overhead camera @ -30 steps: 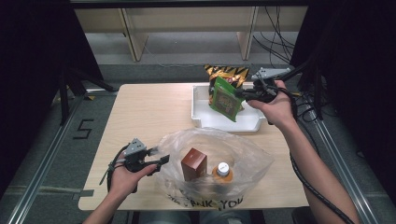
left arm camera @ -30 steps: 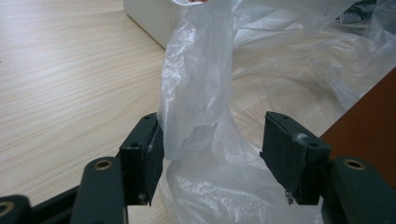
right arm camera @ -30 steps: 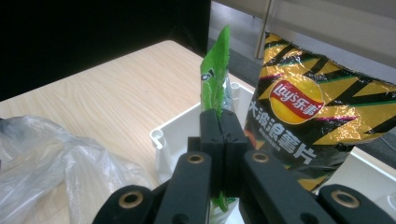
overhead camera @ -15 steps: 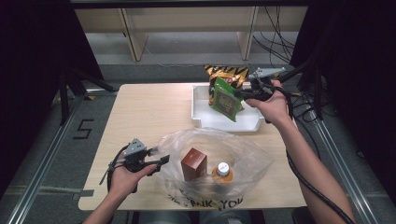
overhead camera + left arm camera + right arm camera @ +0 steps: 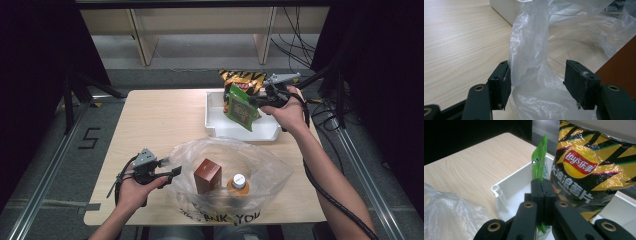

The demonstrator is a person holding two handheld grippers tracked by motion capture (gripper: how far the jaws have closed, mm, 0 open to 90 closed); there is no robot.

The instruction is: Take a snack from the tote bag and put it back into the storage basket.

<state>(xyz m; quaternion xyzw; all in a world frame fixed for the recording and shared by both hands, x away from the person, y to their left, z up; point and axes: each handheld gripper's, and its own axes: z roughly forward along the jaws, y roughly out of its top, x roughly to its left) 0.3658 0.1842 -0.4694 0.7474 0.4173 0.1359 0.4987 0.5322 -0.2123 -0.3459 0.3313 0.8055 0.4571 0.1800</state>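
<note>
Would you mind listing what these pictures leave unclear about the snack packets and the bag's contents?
- Green packet: its print is too small in the high view; edge-on between the right gripper jaws in that gripper's view.
- Bottle: lower body veiled by the plastic bag.
- Brown box: cut off by the frame edge, left gripper view.

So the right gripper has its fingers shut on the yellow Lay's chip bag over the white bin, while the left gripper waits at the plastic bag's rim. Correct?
Not quite. The right gripper is shut on the green snack packet, not the yellow Lay's bag, which hangs beside it; the right gripper view shows the green edge pinched. The rest holds: it is over the white bin, and the left gripper sits at the plastic bag.
</note>
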